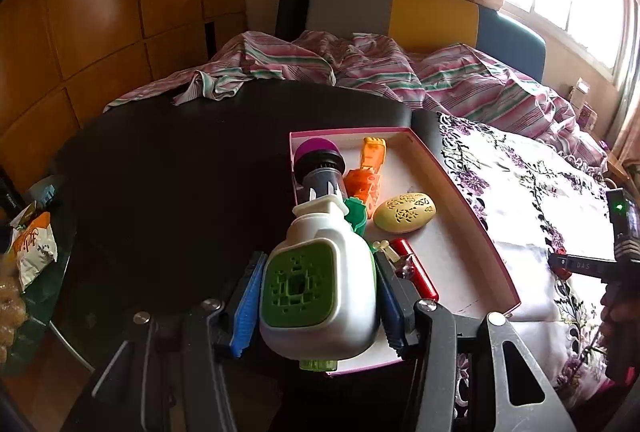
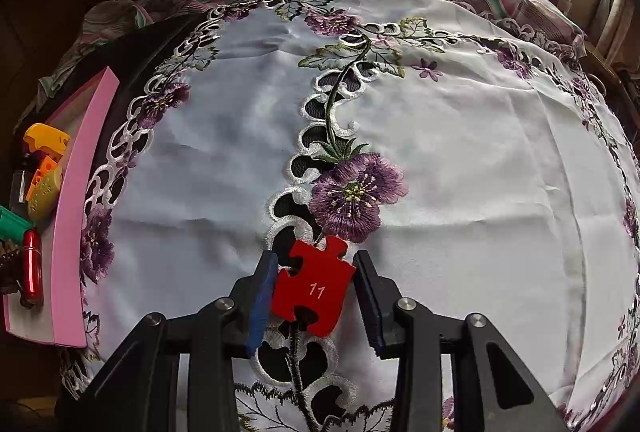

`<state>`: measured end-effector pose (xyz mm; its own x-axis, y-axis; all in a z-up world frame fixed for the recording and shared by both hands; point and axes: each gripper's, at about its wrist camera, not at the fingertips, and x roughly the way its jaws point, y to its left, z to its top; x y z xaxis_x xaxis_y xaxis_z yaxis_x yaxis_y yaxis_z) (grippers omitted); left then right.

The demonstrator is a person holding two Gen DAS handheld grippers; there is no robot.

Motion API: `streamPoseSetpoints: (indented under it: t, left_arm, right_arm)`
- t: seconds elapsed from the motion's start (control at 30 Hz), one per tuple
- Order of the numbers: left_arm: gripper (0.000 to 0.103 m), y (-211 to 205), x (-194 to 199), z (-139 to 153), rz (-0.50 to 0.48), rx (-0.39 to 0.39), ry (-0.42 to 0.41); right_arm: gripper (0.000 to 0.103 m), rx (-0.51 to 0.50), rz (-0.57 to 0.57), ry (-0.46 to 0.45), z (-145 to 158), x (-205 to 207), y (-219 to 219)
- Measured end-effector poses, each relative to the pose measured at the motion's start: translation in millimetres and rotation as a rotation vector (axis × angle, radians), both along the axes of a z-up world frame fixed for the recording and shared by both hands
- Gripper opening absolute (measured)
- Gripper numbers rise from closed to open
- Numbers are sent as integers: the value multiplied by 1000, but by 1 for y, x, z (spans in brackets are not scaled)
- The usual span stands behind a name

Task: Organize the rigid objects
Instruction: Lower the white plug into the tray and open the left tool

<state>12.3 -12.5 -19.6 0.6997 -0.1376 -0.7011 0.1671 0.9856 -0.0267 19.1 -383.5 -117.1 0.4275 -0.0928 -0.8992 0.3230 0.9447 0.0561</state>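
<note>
Here the black tabletop (image 1: 168,168) carries a white embroidered cloth (image 2: 460,160) with purple flowers over its right part, and a crumpled striped sheet (image 1: 400,72) lies along its far edge. A shallow pink box (image 1: 472,216) stands on the tabletop, its right wall next to the left edge of the cloth. Inside the box lie a dark bottle with a purple cap (image 1: 318,168) in the far left corner, an orange toy (image 1: 370,172) beside it, a yellow oval case (image 1: 405,213) near the middle, a green ridged piece (image 1: 356,218) and a red tube (image 1: 416,268) closer to the near wall.

The left gripper (image 1: 318,296) grasps a white device with a green perforated face (image 1: 316,284). Its blue pads (image 1: 248,296) press on both sides of the body, and the device points with its narrow neck toward the box, over the box's left wall and near left part.

The right gripper (image 2: 314,292) is closed on a red puzzle piece marked 11 (image 2: 314,288). The piece sits between the jaws, a little tilted, with both pads touching its side edges, and its knob sticks out beyond the fingertips. Whether it rests on the cloth or hangs just above it, I cannot tell.
</note>
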Motion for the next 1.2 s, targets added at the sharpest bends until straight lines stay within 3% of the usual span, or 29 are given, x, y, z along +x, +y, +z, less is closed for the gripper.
streamPoseSetpoints:
  t: [0.17,0.3,0.5,0.67,0.83,1.2]
  left_arm:
    - [52,-1,-1,0,1,8,3]
    - [52,-7,0,0,-16,10,5]
    - [52,-14,8,-4,-55,-74,73]
    - [52,-22,9,-7,-77,-82,81]
    - [52,-44,19,-7,-104,-51,59]
    - [52,-96,38,-10,-202,-106,106]
  right_arm:
    - [38,-13,3,2,1,0,1]
    - [32,-24,21,2,2,1,5]
    - [31,-36,30,4,2,2,6]
    - [31,-33,29,5,2,2,6]
    - [31,-30,24,5,3,3,5]
    - [31,-41,32,8,4,4,6]
